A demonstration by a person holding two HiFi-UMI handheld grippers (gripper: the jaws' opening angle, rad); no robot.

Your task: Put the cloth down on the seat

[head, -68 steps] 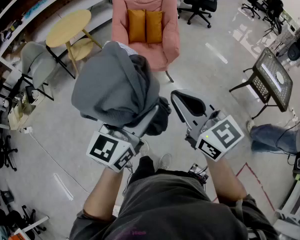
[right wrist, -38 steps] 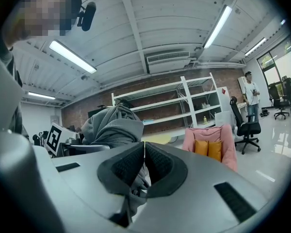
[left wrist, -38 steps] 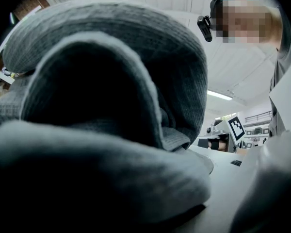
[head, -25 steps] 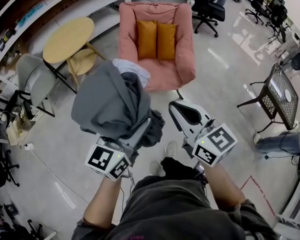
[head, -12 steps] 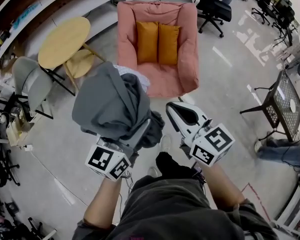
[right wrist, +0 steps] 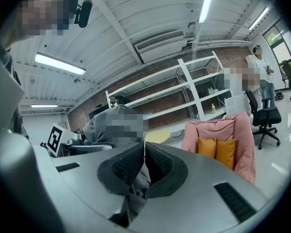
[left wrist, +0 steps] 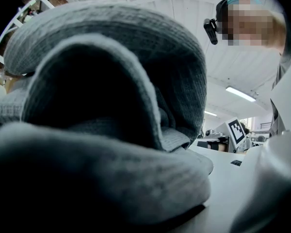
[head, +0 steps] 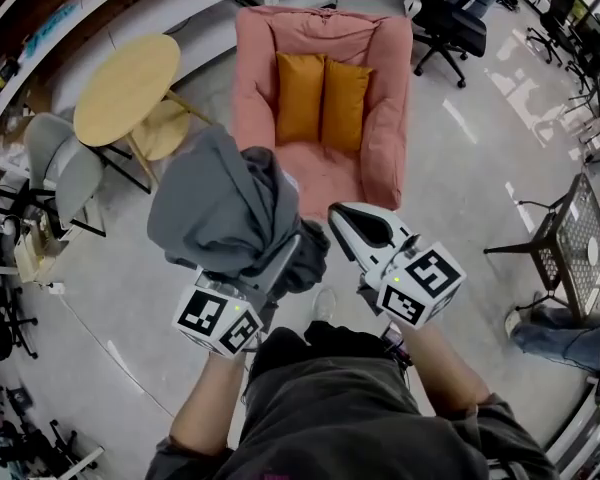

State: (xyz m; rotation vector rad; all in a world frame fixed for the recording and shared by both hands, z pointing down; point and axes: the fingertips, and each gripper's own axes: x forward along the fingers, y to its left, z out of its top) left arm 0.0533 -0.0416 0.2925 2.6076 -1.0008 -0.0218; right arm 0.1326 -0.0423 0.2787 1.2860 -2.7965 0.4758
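Note:
A bundled grey cloth point(head: 225, 203) rides on my left gripper point(head: 265, 268), whose jaws are shut on it and mostly buried under its folds. In the left gripper view the cloth point(left wrist: 111, 106) fills nearly the whole picture. Just beyond the bundle stands a pink armchair point(head: 325, 163) with two orange cushions point(head: 323, 101) against its back; its seat is bare in front of them. My right gripper point(head: 352, 223) hovers to the right of the cloth, shut, with nothing clearly held. Its pads point(right wrist: 144, 154) meet at the tip, and the armchair point(right wrist: 242, 149) shows beyond them to the right.
A round wooden table point(head: 128, 76) and a grey chair point(head: 55, 158) stand left of the armchair. A black office chair point(head: 450, 23) is behind it at the right, and a black mesh side table point(head: 580, 243) further right. A person's leg point(head: 565, 338) shows at the right edge.
The armchair has come closer to both grippers and now lies just past the cloth. Both grippers keep the same pose and hold.

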